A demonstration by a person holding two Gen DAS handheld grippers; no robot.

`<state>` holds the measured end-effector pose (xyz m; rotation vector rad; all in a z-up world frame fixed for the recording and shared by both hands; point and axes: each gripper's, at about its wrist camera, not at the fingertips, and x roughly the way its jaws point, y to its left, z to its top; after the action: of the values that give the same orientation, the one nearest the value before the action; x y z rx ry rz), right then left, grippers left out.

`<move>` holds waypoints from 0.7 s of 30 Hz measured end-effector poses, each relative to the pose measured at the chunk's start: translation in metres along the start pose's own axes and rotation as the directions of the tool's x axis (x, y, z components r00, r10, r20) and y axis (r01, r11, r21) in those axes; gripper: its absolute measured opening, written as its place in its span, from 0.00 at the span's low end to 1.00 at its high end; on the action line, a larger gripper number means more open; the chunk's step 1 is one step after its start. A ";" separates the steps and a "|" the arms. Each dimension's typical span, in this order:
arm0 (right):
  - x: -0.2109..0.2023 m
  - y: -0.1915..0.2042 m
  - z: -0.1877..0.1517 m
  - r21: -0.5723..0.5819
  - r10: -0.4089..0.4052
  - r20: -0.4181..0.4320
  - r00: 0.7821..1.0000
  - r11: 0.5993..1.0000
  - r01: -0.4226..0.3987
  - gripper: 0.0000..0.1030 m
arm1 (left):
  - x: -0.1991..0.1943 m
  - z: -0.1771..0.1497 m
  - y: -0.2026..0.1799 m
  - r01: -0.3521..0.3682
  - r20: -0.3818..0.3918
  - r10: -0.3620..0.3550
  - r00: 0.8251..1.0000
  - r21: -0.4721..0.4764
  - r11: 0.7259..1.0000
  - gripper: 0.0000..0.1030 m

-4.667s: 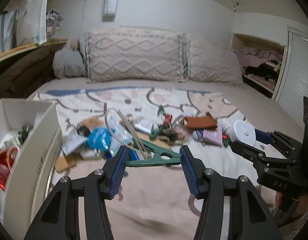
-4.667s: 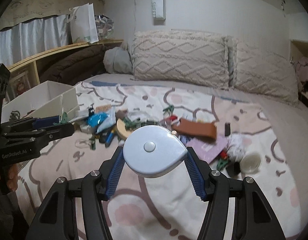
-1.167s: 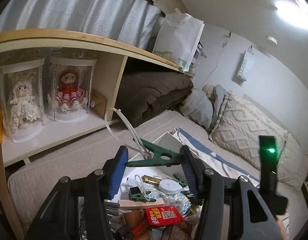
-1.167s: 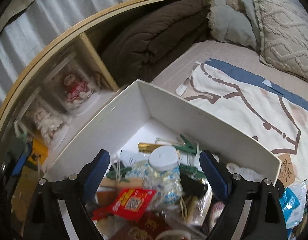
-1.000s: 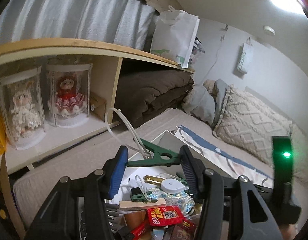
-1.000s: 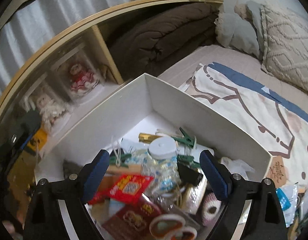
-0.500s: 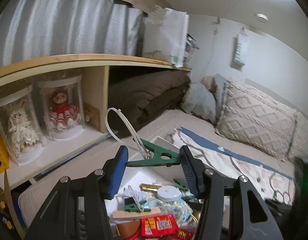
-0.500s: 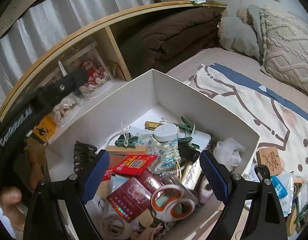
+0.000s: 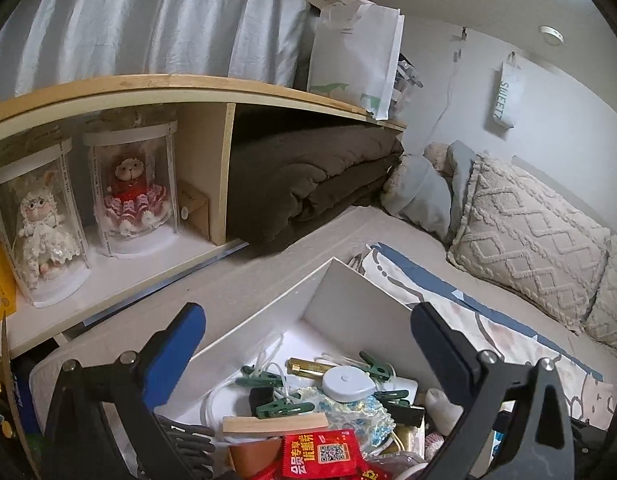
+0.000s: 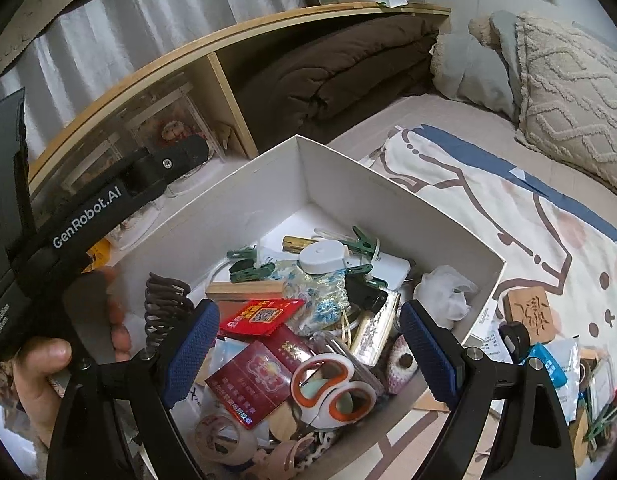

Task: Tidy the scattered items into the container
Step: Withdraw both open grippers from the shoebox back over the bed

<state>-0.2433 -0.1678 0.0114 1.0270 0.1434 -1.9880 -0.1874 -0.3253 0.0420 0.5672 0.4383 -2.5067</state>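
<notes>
Left gripper (image 9: 308, 334) hangs over the white box (image 9: 360, 304), jaws opening wide, nothing between them. A green clip (image 9: 284, 409) lies inside among the clutter. Right gripper (image 10: 308, 334) hovers over the same box, jaws spread wide and empty.

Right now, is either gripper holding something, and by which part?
Nothing is held. The left gripper is opening with nothing between its fingers; the right gripper stands open and empty above the white box.
</notes>
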 end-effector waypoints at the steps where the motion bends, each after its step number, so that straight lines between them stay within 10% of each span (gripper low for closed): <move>1: 0.000 0.000 0.000 -0.002 0.000 -0.001 1.000 1.000 0.000 0.89 | 0.000 0.000 0.000 -0.001 0.000 0.001 1.000 -0.001 1.000 1.00; 21: -0.016 -0.005 0.004 0.036 -0.017 0.047 0.999 0.999 0.015 0.89 | -0.020 0.000 -0.003 -0.012 -0.011 0.012 1.000 0.043 0.999 1.00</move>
<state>-0.2451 -0.1560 0.0237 1.0032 0.0906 -2.0340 -0.1733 -0.3147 0.0522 0.5985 0.3851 -2.5078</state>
